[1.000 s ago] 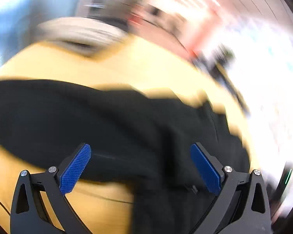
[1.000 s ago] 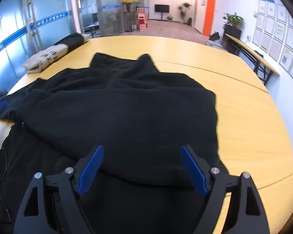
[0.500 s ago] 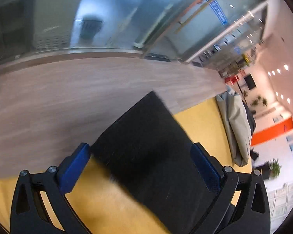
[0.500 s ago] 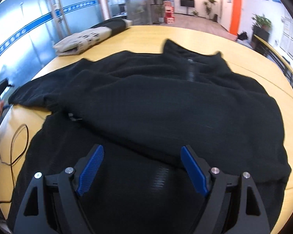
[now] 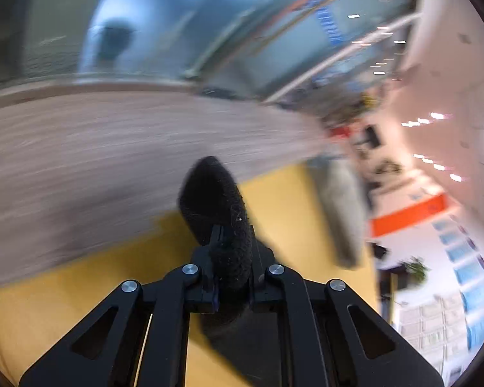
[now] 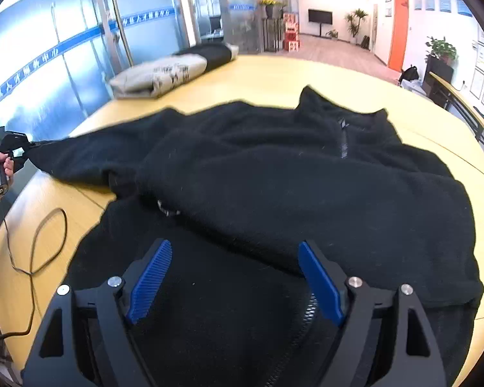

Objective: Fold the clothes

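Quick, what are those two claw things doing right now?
Left gripper: closed, pinching the cuff of the black fleece jacket's sleeve.
Right gripper: open, holding nothing, hovering over the jacket.

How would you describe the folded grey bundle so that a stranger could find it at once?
Start at the round yellow table and look past the black fleece spread across it. At the far left edge, by the glass wall, lies the grey bundle. It alone is pale and printed, neatly folded, with a darker folded piece behind it.
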{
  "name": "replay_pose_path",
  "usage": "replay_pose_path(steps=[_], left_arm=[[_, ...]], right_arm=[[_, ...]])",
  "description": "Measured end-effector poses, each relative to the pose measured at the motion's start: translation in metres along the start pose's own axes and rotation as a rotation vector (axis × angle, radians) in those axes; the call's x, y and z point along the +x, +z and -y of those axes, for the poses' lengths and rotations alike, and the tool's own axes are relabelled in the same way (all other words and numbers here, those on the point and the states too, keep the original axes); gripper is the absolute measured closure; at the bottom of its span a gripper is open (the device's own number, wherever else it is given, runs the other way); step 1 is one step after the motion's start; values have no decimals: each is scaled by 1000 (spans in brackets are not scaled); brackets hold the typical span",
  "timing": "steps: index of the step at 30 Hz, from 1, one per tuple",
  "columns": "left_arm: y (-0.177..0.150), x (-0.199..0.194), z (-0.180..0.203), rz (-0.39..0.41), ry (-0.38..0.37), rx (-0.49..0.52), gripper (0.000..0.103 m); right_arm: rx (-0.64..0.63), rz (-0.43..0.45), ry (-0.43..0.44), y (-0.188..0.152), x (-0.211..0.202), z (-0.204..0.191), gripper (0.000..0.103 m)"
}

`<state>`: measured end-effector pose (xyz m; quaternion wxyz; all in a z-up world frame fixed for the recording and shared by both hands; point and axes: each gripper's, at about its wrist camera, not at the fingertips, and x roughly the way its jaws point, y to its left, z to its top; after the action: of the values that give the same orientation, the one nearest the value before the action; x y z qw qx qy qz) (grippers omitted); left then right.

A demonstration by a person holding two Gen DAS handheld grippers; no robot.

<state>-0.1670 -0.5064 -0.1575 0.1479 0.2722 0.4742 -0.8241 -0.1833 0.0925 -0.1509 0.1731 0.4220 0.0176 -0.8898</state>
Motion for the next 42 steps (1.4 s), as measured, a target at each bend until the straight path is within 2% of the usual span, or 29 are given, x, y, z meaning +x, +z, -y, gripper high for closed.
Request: replay_pose_path(steps=[4, 7, 8, 10, 13, 18, 21, 24, 27, 29, 30, 32, 33, 34, 35, 38, 40, 42], left_arm=[[-53, -50, 131, 11, -228, 196, 94], [-136, -59, 237, -87, -392, 329, 94], [-159, -57, 259, -118, -426, 355, 94], [-228, -45, 306, -209, -502, 391, 94], [-326, -20, 351, -333, -524, 412, 94], [-464, 21, 388, -441, -488, 445, 93], [-533, 40, 395, -488, -444, 482, 93], [-578, 61, 394, -550, -418, 529, 93], [-600, 63, 388, -584, -389, 580, 83], [-596, 56, 379, -598, -395, 581, 70], [-586, 45, 372, -591, -406, 586, 65], [-560, 18, 357, -559, -432, 603, 41], [-545, 3, 350, -535, -447, 616, 34], [-531, -6, 343, -512, -450, 627, 22], [-512, -15, 332, -483, -439, 642, 16], [-461, -25, 297, -421, -380, 712, 16], [-438, -9, 272, -409, -321, 736, 16], [-422, 10, 251, -416, -276, 745, 17]], right_arm=[[40, 134, 40, 11, -50, 17, 18], [90, 229, 79, 21, -87, 36, 18], [107, 265, 90, 26, -100, 45, 18], [143, 327, 110, 31, -127, 64, 18], [195, 367, 138, 32, -165, 99, 18], [278, 417, 107, 13, -225, 167, 18], [353, 356, 120, 3, -224, 213, 15], [441, 277, 178, -6, -206, 256, 15], [498, 226, 204, -12, -178, 281, 15], [533, 181, 205, -15, -155, 292, 13], [552, 157, 222, -17, -143, 295, 12], [569, 97, 256, -18, -116, 296, 10], [572, 64, 274, -18, -102, 294, 9], [574, 30, 292, -18, -88, 292, 9], [574, -1, 309, -18, -75, 290, 9], [552, -64, 312, -22, -41, 278, 9], [543, -118, 257, -27, -20, 272, 9], [519, -131, 234, -29, -10, 264, 11]])
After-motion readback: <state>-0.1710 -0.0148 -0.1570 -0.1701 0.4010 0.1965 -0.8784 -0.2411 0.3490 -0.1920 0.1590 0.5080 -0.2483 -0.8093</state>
